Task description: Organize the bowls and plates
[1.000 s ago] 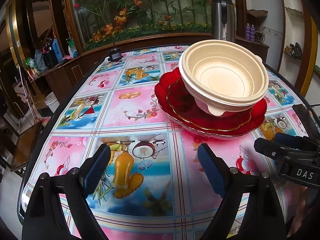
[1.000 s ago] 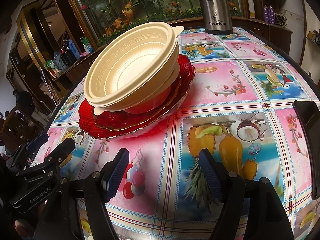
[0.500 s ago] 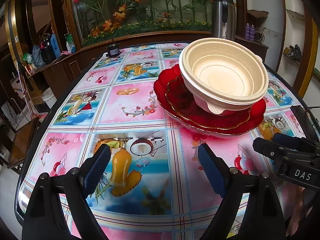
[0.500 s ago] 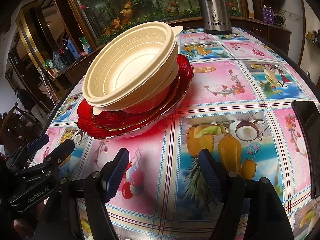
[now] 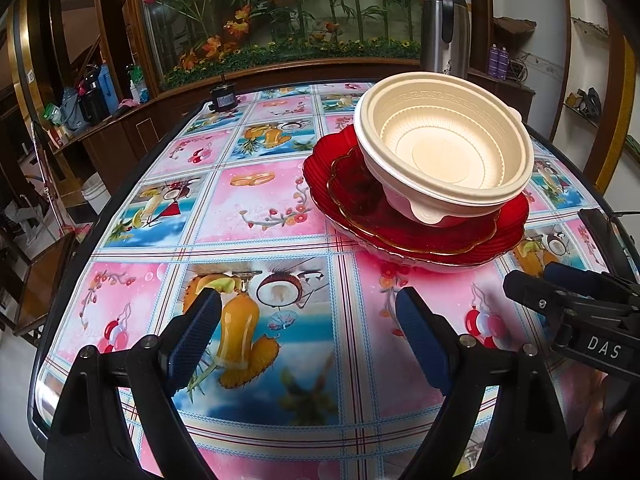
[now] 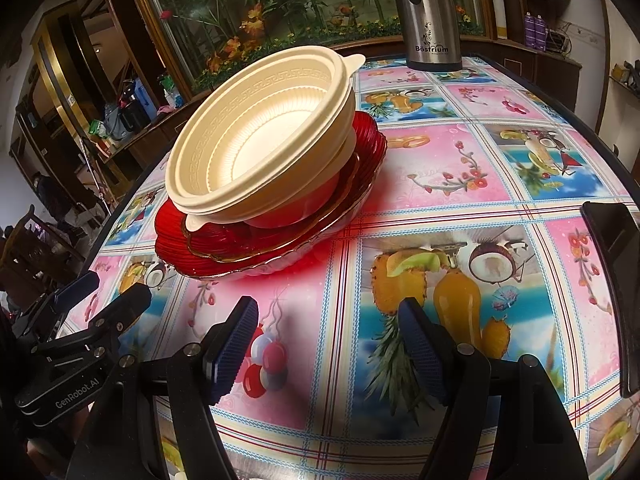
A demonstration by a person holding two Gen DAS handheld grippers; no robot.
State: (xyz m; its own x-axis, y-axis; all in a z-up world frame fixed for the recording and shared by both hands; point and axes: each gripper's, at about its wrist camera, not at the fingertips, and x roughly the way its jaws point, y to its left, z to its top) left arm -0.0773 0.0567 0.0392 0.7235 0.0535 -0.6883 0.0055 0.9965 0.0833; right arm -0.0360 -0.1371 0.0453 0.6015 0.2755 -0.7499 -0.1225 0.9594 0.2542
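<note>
Comparing this moment with the views from a second ago, I find almost nothing changed: the left view has swung a touch, so the table sits a little differently in it, but both grippers hover where they were and the stack has not shifted. I read that as a pause with the stacking apparently done (or a wait before a next reach).

Nearest me, the left gripper (image 5: 308, 336) stands wide apart, its 2 blue pads (image 5: 416, 340) bare, with only the fruit-print tablecloth (image 5: 256, 196) showing between them. The right gripper (image 6: 326, 346) is spread somewhat less, and it too holds and touches nothing.

Farther out, at about 1 o'clock in the left view and 11 o'clock in the right, sits the pile: cream bowls (image 5: 444, 156) nested together, tilted, resting on a smaller red plate (image 5: 400, 220) inside a larger red plate (image 5: 316, 172). Both grippers are well short of it.

Beyond that, at the far edge, stands a steel flask (image 6: 430, 16), and a dark phone-like slab (image 6: 616, 280) lies at 3 o'clock in the right view.
</note>
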